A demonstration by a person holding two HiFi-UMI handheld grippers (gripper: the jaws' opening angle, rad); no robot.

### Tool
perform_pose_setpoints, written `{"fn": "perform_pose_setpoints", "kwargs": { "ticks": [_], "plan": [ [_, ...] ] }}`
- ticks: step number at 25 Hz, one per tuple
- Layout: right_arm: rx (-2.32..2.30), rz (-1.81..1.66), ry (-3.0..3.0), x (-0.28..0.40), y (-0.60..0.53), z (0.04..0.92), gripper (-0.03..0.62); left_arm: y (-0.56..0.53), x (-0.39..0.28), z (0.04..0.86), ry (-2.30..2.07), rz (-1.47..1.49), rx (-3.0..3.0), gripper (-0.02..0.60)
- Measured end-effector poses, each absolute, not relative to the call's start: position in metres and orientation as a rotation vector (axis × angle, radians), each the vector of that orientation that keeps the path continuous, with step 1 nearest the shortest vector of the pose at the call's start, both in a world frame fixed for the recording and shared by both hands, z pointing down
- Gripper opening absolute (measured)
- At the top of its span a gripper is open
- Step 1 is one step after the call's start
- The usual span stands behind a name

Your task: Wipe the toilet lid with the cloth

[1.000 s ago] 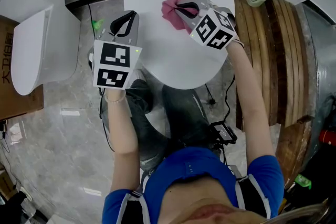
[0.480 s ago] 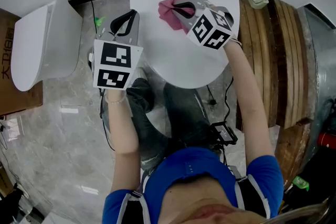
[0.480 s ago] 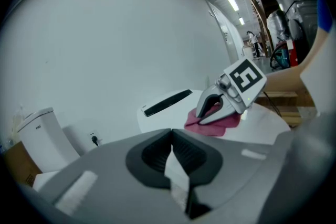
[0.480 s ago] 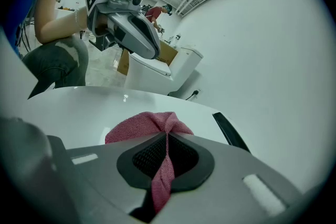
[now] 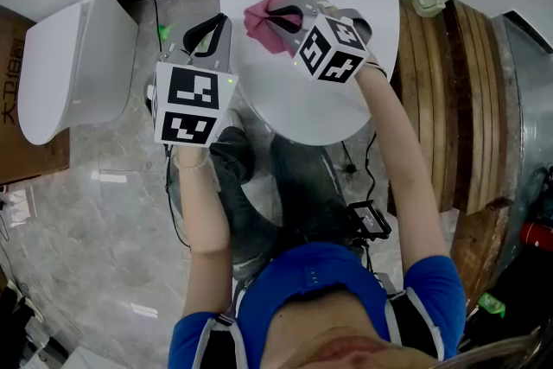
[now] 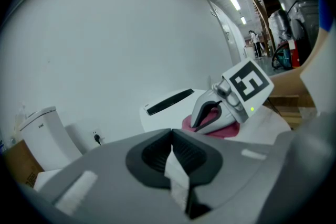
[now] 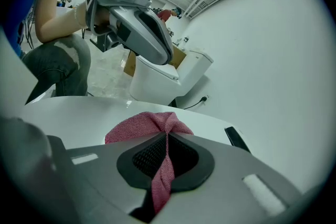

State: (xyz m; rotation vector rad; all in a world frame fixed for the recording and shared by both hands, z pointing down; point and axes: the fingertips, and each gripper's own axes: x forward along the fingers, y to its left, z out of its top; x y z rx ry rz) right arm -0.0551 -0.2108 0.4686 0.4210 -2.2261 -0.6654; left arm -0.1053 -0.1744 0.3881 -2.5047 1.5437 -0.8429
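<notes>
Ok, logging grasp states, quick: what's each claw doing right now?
Left claw: closed, apparently empty.
Right claw: closed on the pink cloth.

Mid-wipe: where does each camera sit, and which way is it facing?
Head view: on the person's head, looking steeply down at the toilet lid; shows both forearms, the left gripper and the right gripper.
Left gripper view: at the lid's left edge, looking along its shut jaws across the lid at the right gripper and the cloth.
Right gripper view: on the lid, looking over the pinched cloth at the left gripper, a knee and a second toilet.
Shared: the gripper views face each other; the cloth shows in all three views.
</notes>
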Motion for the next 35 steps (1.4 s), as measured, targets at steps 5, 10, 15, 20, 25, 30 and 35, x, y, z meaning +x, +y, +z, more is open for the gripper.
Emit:
{"fn": "perform_pose_setpoints", "kwargs": {
  "ticks": [5,10,15,20,25,30,35],
  "plan": [
    [0.386,-0.680,-2.228,-0.068,-0.208,0.470,0.009,-0.174,-0.110,0.389,1.558,-0.849,-2.498,0.003],
    [0.352,-0.697,-2.229,-0.078,-0.204,0.471,0.009,-0.173,-0.115,0.390,1.577,-0.863,-2.490,0.003],
    [0.310,-0.720,-2.227,-0.092,-0.199,0.472,0.009,-0.173,-0.117,0.390,1.592,-0.866,-2.485,0.003],
    [0.282,-0.736,-2.224,-0.104,-0.196,0.473,0.009,-0.174,-0.123,0.390,1.623,-0.868,-2.474,0.003],
    [0.274,-0.749,-2.219,-0.106,-0.194,0.473,0.009,-0.173,-0.127,0.390,1.640,-0.872,-2.466,0.003],
    [0.262,-0.759,-2.218,-0.108,-0.190,0.474,0.009,-0.175,-0.122,0.389,1.637,-0.860,-2.474,0.003],
    [0.246,-0.769,-2.219,-0.109,-0.183,0.475,0.009,-0.176,-0.119,0.389,1.635,-0.859,-2.475,0.003]
  ]
}}
